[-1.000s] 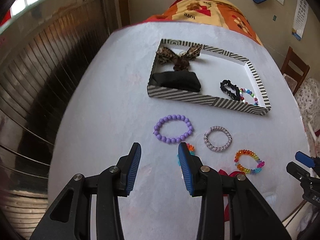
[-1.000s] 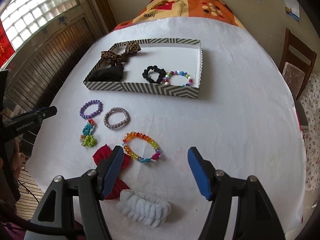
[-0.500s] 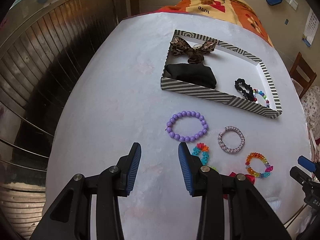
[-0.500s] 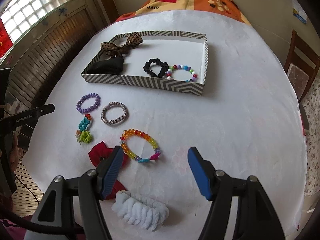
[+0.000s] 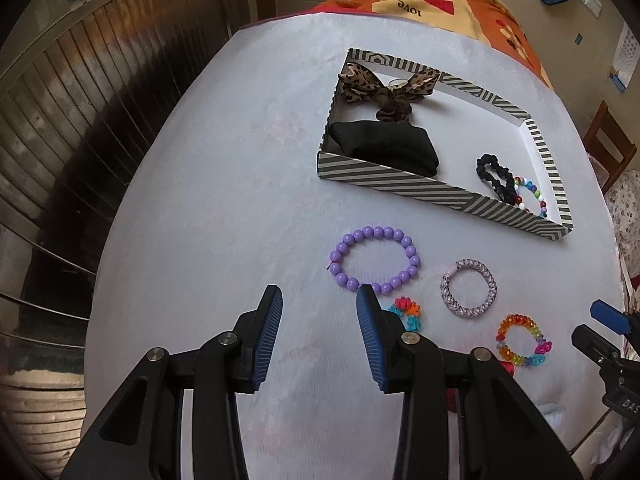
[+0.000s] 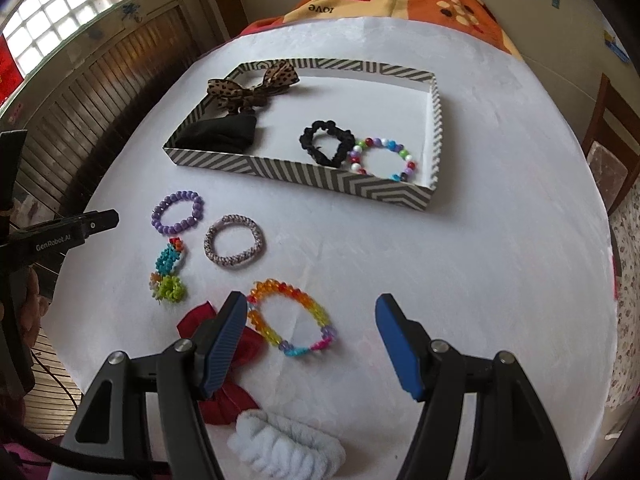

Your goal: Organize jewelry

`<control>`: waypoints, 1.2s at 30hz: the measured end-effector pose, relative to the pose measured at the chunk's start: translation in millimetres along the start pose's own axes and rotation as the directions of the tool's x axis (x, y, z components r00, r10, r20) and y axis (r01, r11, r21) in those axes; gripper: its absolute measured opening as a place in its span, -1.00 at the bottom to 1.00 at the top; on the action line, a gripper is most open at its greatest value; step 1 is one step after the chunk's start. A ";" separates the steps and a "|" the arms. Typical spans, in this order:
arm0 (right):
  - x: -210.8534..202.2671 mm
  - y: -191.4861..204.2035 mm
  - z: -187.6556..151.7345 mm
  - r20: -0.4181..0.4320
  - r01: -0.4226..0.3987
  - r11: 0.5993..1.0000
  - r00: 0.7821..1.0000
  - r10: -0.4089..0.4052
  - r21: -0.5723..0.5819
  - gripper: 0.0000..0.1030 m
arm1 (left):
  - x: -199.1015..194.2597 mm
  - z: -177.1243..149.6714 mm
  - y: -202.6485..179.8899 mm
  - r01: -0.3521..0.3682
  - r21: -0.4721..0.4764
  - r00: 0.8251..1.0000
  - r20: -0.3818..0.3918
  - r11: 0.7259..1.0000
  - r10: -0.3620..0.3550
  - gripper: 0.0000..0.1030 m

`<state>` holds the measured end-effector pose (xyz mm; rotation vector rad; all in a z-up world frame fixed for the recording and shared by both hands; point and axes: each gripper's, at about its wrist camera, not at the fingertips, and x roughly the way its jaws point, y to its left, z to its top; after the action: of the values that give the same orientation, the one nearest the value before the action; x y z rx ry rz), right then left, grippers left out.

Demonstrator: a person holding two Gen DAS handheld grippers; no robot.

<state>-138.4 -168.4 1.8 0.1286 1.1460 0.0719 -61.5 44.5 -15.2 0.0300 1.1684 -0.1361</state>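
1. Between the spread, empty jaws of the right hand-held gripper (image 6: 310, 322): rainbow bracelet (image 6: 290, 322), flat on the table (image 6: 500, 280), long axis slanting toward the viewer's right.
2. Left hand-held gripper (image 5: 318, 308): spread, empty; farther off, nearer the purple bracelet (image 5: 374, 260).

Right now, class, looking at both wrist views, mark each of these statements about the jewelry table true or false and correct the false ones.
1. The purple bead bracelet lies inside the striped box. False: it lies on the white tablecloth, outside the box.
2. The black scrunchie is in the box. True.
3. The right gripper holds the rainbow bracelet. False: its fingers are open and hold nothing.
4. The leopard bow is in the box. True.
5. The left gripper is empty. True.
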 end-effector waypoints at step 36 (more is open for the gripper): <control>99.0 58.1 46.6 -0.071 0.014 0.961 0.997 -0.035 -0.276 -0.85 | 72.9 30.1 -19.0 0.011 0.124 0.997 -0.083 0.992 -0.001 -0.96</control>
<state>-54.7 -101.7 -60.7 -0.1369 1.2014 0.2153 -8.2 16.1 -69.5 0.1429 1.2412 -0.2144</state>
